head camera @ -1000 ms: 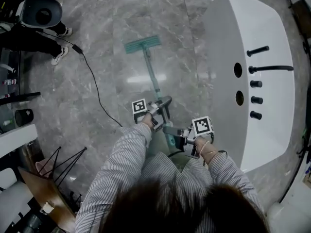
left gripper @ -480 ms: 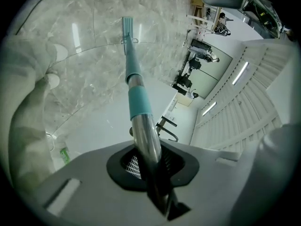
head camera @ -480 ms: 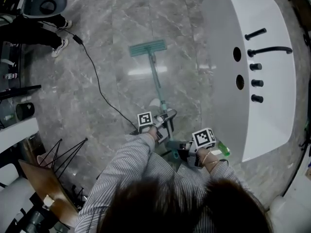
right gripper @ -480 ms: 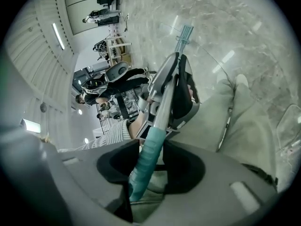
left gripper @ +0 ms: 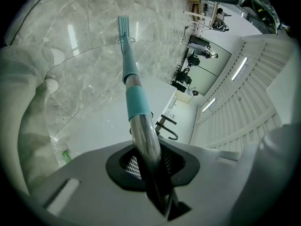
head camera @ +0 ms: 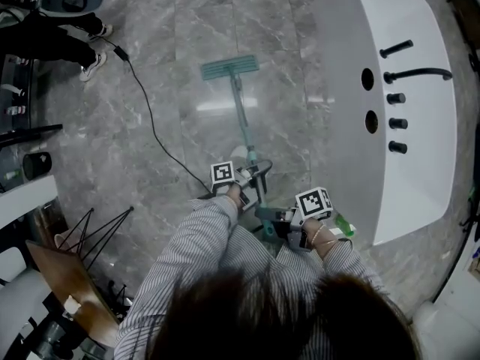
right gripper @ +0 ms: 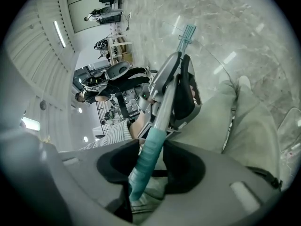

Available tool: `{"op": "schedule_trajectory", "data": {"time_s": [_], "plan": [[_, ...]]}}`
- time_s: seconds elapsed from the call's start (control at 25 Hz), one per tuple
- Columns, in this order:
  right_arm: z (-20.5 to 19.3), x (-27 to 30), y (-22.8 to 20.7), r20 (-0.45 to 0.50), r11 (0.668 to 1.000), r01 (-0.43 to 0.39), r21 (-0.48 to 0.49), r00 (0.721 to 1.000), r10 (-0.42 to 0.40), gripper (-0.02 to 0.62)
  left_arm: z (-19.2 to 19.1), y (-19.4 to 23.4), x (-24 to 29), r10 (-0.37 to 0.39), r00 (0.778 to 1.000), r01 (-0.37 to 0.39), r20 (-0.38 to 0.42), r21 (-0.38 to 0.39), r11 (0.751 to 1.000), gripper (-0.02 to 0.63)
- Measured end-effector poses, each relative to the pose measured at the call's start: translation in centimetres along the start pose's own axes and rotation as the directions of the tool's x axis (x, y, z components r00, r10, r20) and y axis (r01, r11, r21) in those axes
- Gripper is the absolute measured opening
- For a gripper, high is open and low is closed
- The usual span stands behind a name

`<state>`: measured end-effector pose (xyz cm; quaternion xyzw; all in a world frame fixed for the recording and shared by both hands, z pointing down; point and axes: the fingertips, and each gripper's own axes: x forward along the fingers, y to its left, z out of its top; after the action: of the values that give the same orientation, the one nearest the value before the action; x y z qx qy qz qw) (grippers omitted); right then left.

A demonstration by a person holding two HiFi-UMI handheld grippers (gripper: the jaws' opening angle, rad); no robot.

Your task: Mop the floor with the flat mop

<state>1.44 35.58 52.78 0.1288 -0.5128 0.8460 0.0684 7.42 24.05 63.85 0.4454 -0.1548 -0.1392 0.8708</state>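
Mopping looks to be mid-stroke, at the near end of a pull. The flat mop (head camera: 241, 118) slants away from the person, and its teal mop head (head camera: 229, 67) lies flat on the grey marble floor (head camera: 97, 163) well out in front, to the left of the white bathtub (head camera: 420, 171). The left gripper (head camera: 259, 173) is clamped tight on the bare metal shaft (left gripper: 143, 135), jaws almost together around it. The right gripper (head camera: 271, 217) holds nearer the body, closed on the ribbed teal grip (right gripper: 146, 159) at the handle's end; its jaws have tightened a little onto that grip within the last second. The next move probably calls for pushing the head back out or shifting it sideways onto a fresh strip. That means keeping the head flat, holding both clamps firm so the shaft does not twist, and staying off the black cable (head camera: 150, 130) on the left and the tub's base on the right. Against a second ago, both grippers sit lower in the head view, drawn in towards the striped sleeves. The mop head lies slightly further right. A small green object (head camera: 343, 227) now shows on the floor just beside the right gripper.
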Motion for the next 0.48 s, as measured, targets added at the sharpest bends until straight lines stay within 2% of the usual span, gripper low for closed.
{"op": "schedule_trajectory", "data": {"time_s": [0.2,0.36,0.48], "plan": [[1.8,-0.4,0.7,-0.016,0.998,-0.016,-0.054,1.000,0.015,0.163,1.1,-0.9,1.2,-0.005,1.000,0.005,0.006,0.015,1.000,0.055],[6.1,0.0,1.5,-0.002,0.999,-0.015,-0.036,1.000,0.015,0.164,5.0,-2.3,2.6,-0.004,1.000,0.004,0.017,0.014,1.000,0.055],[6.9,-0.1,2.4,0.019,0.999,-0.015,-0.047,1.000,0.016,0.164,5.5,-3.5,3.0,-0.018,1.000,0.018,0.017,0.019,1.000,0.055]]}}
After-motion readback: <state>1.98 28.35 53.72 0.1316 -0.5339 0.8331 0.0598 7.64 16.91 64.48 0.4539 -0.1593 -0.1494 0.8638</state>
